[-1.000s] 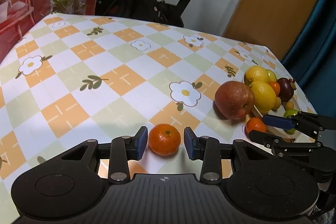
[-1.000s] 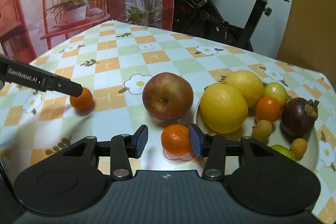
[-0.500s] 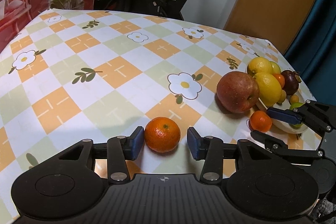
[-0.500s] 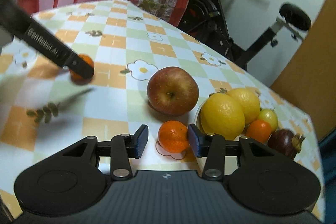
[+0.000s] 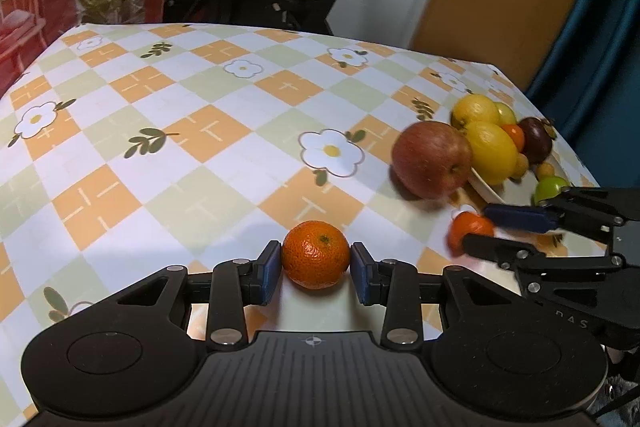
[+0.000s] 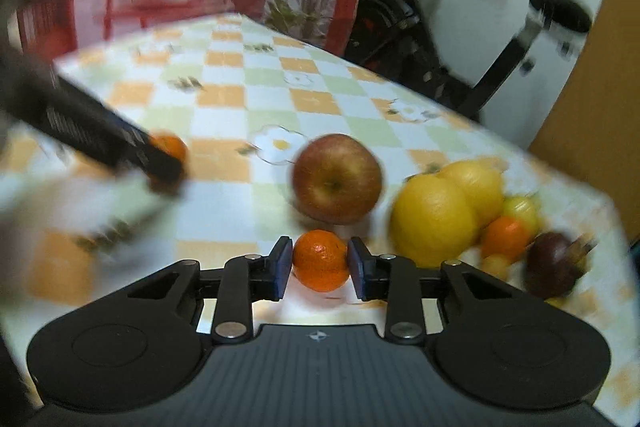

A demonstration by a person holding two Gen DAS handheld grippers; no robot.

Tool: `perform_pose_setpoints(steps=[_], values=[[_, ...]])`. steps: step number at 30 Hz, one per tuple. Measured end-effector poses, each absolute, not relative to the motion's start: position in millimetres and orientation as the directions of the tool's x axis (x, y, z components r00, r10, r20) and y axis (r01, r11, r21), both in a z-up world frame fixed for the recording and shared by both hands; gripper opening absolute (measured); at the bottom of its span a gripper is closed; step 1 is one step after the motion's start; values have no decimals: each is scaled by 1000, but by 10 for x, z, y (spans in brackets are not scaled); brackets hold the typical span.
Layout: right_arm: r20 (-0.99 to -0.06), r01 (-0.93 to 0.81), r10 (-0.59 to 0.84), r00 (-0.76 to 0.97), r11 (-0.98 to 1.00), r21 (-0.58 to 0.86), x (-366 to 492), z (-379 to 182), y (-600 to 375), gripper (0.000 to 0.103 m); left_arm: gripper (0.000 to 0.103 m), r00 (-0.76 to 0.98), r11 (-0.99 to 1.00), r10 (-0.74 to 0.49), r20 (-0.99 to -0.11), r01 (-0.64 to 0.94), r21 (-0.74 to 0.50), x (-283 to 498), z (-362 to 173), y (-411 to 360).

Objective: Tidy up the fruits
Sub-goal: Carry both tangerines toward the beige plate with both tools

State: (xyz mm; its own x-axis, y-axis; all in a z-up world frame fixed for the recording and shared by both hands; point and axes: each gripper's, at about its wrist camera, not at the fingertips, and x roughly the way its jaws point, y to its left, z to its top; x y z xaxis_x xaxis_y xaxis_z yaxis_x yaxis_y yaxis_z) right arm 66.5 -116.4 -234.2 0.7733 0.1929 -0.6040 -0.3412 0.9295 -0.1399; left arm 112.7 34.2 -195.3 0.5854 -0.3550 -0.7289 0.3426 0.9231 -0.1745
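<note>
Done: lemons, a mangosteen and small fruits already sit in the plate.
Left: the apple lies on the desk, touching the plate.
Left claw: has just closed, pinching a mandarin mid-desk.
Right claw: has just closed, pinching a second mandarin in front of the apple, beside the plate.
Room: the far desk is bare; the plate sits near the desk's right edge.

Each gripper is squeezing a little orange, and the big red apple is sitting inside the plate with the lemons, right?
Not quite. The apple sits on the tablecloth, beside the plate, not inside it; the left wrist view shows this. The rest holds: the left gripper squeezes one small orange, and the right gripper squeezes another small orange.
</note>
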Motion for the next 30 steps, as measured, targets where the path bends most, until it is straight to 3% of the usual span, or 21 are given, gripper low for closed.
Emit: perform_pose_setpoints(steps=[3,7,13,30], values=[[-616,-344,263,742,939,-14,681,-2305,-1179,33,39,580,919,-358,-732,356,-167,1091,-1956,311],[-617,-329,271,738,944,22,691,-2288,-1197,34,39,571,917,-363,-737,359,-174,1076,-1976,298],[-628,-312,248,738,950,9,690,-2322,-1211,38,39,570,915,-366,-736,363,-174,1070,-1980,301],[-594,-302,273,757,952,53,642,-2255,-1365,34,39,585,904,-383,-715,398,-159,1043,-1808,144]])
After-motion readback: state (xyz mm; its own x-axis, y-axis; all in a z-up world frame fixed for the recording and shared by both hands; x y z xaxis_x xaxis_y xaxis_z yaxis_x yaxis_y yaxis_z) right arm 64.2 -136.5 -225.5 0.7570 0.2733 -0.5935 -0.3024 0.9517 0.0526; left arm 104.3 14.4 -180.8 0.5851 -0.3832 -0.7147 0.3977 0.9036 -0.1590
